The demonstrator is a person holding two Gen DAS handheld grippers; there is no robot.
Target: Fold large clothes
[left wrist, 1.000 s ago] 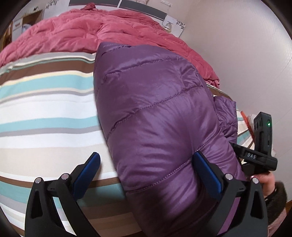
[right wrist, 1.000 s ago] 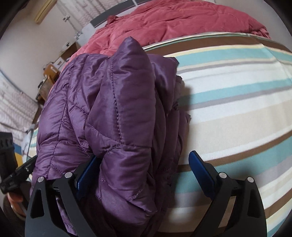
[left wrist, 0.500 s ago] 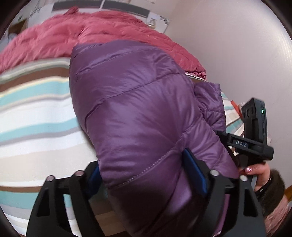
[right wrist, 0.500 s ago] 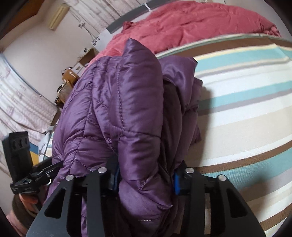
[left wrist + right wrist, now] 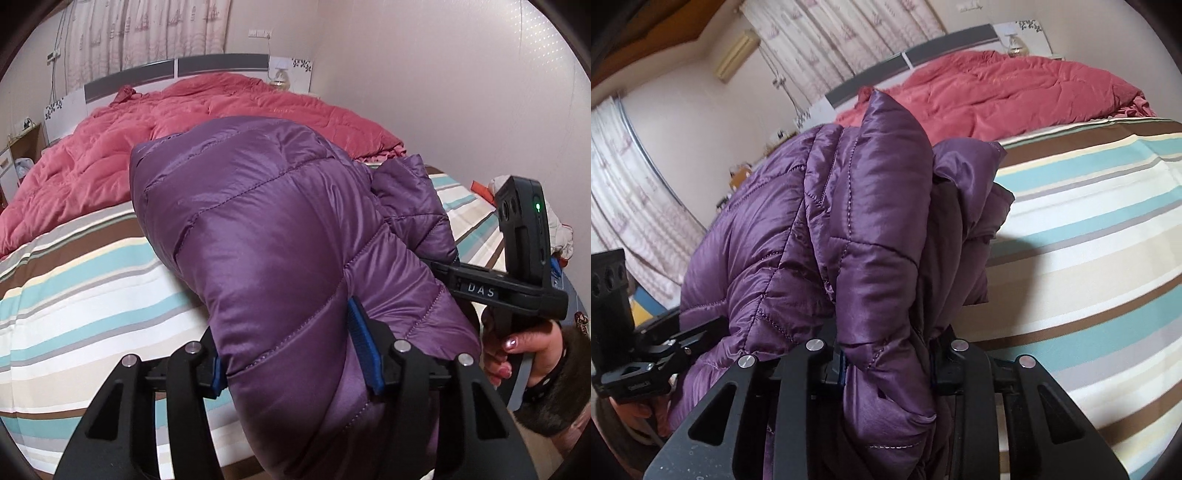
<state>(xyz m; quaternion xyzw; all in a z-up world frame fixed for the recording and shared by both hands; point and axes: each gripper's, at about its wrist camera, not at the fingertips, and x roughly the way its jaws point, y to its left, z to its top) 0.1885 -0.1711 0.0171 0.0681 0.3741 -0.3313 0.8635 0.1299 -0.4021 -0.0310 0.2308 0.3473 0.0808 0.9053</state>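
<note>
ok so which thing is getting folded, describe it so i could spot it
On the bed with the striped sheet, in front of the red quilt, is the purple puffer jacket. It alone is shiny, quilted purple, clamped by both grippers.

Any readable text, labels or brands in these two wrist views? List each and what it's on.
"DAS": white letters on the black body of the right gripper, seen in the left wrist view.
Small white print on the left gripper body, seen in the right wrist view: too small to read.
Nothing readable on the purple puffer jacket or the striped bedsheet.
</note>
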